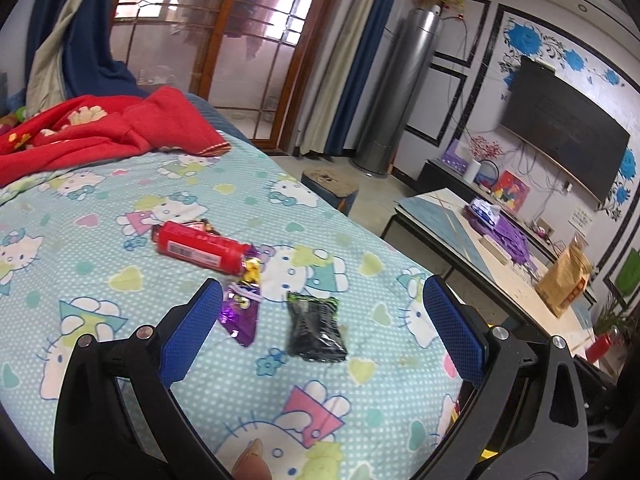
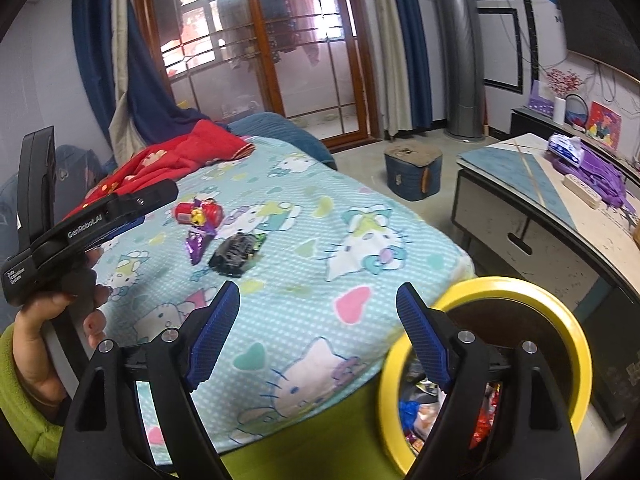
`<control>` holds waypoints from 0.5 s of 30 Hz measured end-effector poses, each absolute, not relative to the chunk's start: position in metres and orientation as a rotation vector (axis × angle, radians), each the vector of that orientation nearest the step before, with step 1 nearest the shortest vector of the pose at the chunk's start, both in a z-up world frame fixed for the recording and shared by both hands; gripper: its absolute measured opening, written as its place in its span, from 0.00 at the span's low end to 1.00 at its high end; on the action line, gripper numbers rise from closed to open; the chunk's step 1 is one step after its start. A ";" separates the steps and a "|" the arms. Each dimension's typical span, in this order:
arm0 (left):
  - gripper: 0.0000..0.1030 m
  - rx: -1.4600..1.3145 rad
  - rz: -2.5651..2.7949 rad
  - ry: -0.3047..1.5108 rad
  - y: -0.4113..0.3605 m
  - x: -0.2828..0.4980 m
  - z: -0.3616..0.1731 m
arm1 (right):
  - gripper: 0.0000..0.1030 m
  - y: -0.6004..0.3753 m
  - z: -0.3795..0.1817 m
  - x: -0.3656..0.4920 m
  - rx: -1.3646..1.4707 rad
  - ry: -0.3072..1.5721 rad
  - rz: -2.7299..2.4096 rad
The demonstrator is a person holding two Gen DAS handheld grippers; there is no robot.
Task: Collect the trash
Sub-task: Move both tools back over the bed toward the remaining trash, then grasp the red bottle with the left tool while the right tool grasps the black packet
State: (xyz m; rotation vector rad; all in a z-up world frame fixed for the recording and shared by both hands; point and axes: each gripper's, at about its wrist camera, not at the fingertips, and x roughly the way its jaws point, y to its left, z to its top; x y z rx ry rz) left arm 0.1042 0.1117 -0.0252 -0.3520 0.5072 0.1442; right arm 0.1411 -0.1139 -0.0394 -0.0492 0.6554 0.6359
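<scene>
On the Hello Kitty bedspread lie a red tube, a purple and yellow wrapper and a black and green packet. My left gripper is open and empty, hovering just in front of the wrapper and packet. In the right wrist view the same tube, wrapper and packet lie farther off. My right gripper is open and empty, near the bed's front edge. A yellow-rimmed bin with wrappers inside stands at its lower right.
A red blanket lies at the bed's far end. A low table with a purple bag stands right of the bed, a blue stool on the floor beyond. The left gripper's body shows at left in the right wrist view.
</scene>
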 end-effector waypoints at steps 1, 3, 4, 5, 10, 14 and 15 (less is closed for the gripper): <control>0.89 -0.356 0.149 0.506 0.114 0.104 -0.025 | 0.76 -0.109 -0.039 0.142 -0.051 0.656 0.643; 0.89 -0.363 0.160 0.503 0.119 0.103 -0.025 | 0.76 -0.100 -0.040 0.141 -0.055 0.654 0.657; 0.89 -0.367 0.165 0.501 0.122 0.102 -0.025 | 0.76 -0.096 -0.040 0.141 -0.057 0.655 0.663; 0.89 -0.369 0.170 0.500 0.125 0.102 -0.026 | 0.76 -0.092 -0.041 0.141 -0.059 0.657 0.668; 0.89 -0.391 0.204 0.497 0.139 0.098 -0.027 | 0.76 -0.069 -0.046 0.143 -0.078 0.666 0.697; 0.89 -0.415 0.228 0.499 0.152 0.097 -0.029 | 0.76 -0.054 -0.052 0.145 -0.095 0.677 0.711; 0.89 -0.419 0.238 0.504 0.156 0.097 -0.030 | 0.76 -0.049 -0.054 0.146 -0.101 0.680 0.714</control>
